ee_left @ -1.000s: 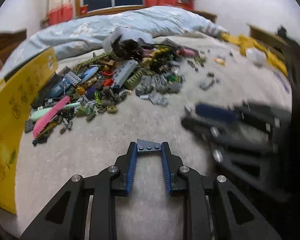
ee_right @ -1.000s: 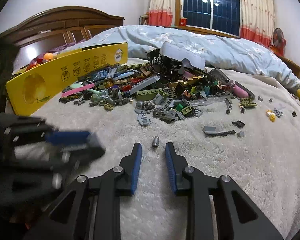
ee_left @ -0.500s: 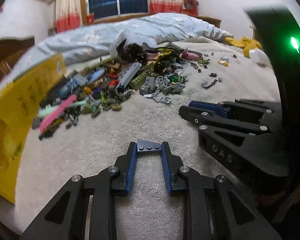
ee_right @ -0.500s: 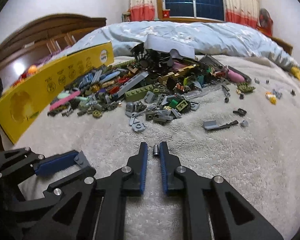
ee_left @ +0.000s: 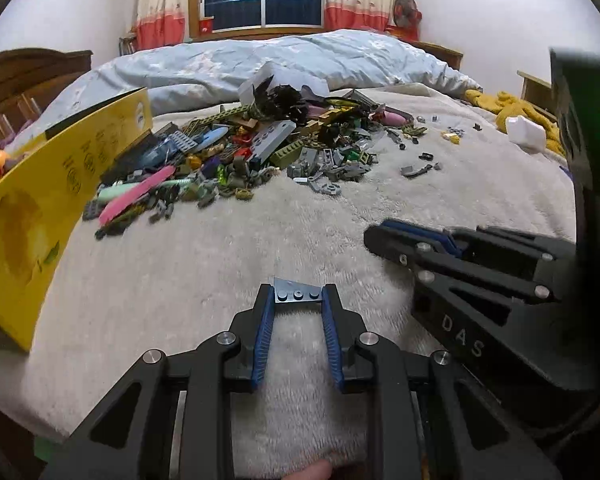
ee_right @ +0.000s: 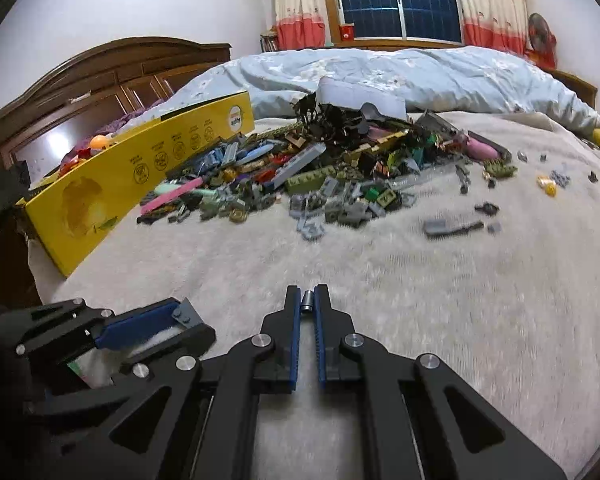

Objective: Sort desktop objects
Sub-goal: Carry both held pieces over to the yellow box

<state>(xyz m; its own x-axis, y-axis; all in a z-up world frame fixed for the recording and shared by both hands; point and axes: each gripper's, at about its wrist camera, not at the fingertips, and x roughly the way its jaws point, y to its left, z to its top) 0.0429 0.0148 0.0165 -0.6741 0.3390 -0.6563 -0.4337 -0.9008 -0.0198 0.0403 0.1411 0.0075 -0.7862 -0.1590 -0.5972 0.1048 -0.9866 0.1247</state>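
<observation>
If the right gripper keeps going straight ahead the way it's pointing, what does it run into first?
Bare blanket first, then most likely the loose grey bricks at the near edge of the brick pile. Depth is uncertain. The right gripper already holds a small grey cylinder.

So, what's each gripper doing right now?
Left gripper shut on dark blue plate. Right gripper shut on small grey cylinder. Brick pile ahead; nothing in the way.

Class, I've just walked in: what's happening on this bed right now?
A person is sorting toy bricks with two handheld grippers. The left gripper holds a dark blue plate; the right gripper is closed on a small grey cylinder. Both hover over the fuzzy blanket, near the brick pile and yellow box.
</observation>
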